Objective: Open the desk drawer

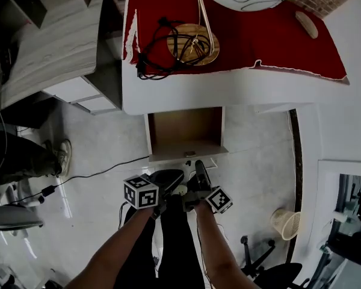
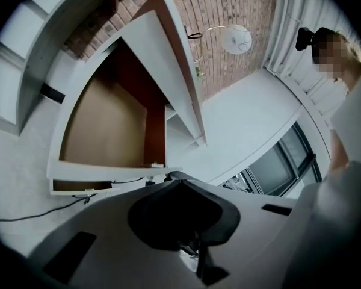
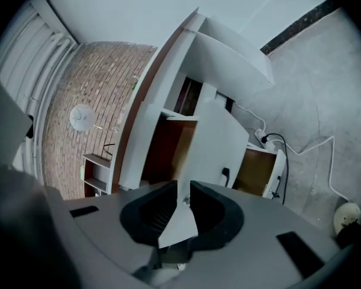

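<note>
Right gripper (image 1: pixel 198 165) near drawer front (image 1: pixel 168 156)

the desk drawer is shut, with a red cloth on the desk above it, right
Not quite: the drawer is pulled out from under the desk, and the head view looks straight down onto its brown bottom. The rest holds: a red cloth lies on the desk above it.
</note>
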A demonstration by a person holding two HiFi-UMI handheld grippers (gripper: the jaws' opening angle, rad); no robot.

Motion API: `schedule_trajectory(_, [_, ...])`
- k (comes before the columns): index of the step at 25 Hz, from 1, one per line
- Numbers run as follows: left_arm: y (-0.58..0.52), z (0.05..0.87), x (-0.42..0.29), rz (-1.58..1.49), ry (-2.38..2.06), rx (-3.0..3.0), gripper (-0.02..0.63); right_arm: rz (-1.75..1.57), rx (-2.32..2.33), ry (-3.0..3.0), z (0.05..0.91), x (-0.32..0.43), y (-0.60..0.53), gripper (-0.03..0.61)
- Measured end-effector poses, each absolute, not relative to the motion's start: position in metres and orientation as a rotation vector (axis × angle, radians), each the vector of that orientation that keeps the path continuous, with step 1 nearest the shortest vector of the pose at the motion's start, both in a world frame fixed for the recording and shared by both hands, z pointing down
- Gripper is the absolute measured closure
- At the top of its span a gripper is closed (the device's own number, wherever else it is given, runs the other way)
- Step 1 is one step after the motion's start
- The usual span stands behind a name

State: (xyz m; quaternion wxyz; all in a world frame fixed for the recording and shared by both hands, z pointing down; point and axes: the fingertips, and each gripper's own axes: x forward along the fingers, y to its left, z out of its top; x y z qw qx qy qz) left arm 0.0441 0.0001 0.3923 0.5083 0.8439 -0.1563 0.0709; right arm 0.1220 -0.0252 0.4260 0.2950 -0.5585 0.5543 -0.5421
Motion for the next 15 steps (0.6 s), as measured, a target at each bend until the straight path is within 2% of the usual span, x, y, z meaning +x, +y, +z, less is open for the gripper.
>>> schedule_trajectory(15, [-0.031,0.227,0.035,0.162,-0.396,2.279,0.603,-1.207,-1.556,2.011,0.235,0.083,-0.065,0.522])
